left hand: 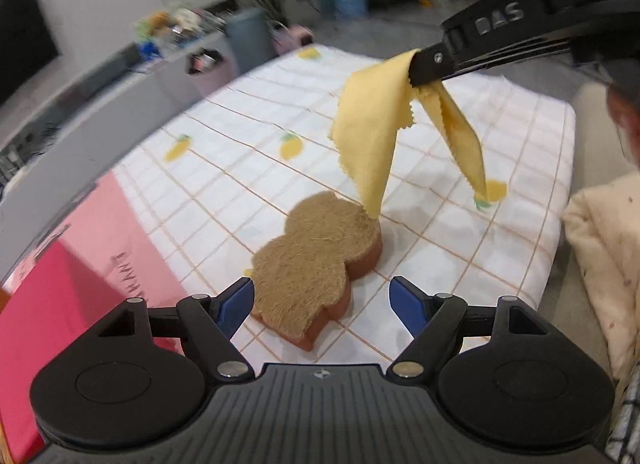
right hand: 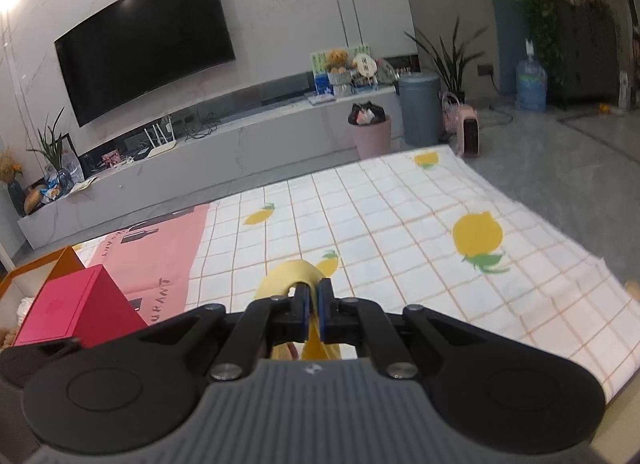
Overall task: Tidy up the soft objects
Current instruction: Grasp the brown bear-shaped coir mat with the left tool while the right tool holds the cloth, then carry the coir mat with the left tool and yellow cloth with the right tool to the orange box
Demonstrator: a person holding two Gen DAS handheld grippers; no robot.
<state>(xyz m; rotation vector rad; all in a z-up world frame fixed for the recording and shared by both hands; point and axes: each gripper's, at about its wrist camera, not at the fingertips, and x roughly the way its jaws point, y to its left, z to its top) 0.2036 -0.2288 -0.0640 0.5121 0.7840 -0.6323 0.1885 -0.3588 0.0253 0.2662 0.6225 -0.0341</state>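
Two soft things are still unsorted. Left wrist view: the left gripper (left hand: 322,302) gapes empty over the brown sponge (left hand: 316,260) mid-tablecloth (left hand: 224,168). Right wrist view: the right gripper (right hand: 314,306) pinches the yellow cloth (right hand: 290,274), lifted off the tablecloth, near the red box (right hand: 76,306) at its left edge.

Left wrist view: background shelf clutter (left hand: 176,26) motion-blurred, items not identifiable. Television (left hand: 20,24) cut by left edge. Lettering on pink cloth (left hand: 120,260) smeared, unreadable. Cream quilted fabric (left hand: 600,256) runs off right edge; extent unknown. Near end of sponge (left hand: 316,260) partly hidden behind left gripper (left hand: 322,300) finger.

Right wrist view: yellow cloth (right hand: 288,276) mostly hidden behind right gripper (right hand: 315,304) body; hanging part not visible. Red box (right hand: 72,312) base hidden. Orange container (right hand: 60,260) cut by left edge.
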